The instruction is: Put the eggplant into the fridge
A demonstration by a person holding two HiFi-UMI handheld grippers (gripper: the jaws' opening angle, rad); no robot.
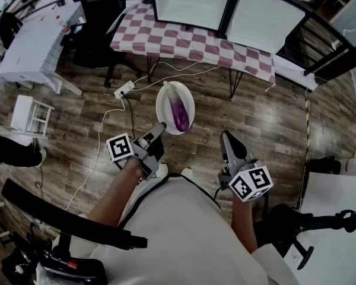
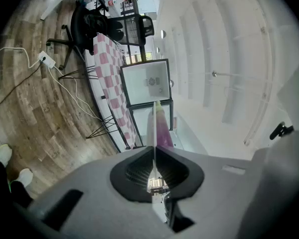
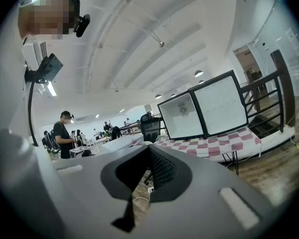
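Left fingers [image 2: 133,172] clamp the plate [image 1: 162,107] (1 eggplant [image 1: 180,114] on it); right fingers [image 3: 164,171] closed, empty.

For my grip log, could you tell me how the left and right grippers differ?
The left gripper is clamped on the plate rim, carrying the eggplant; the right gripper is shut on nothing. The left gripper angles rightward toward the plate; the right gripper points straight ahead. Both jaws are closed.
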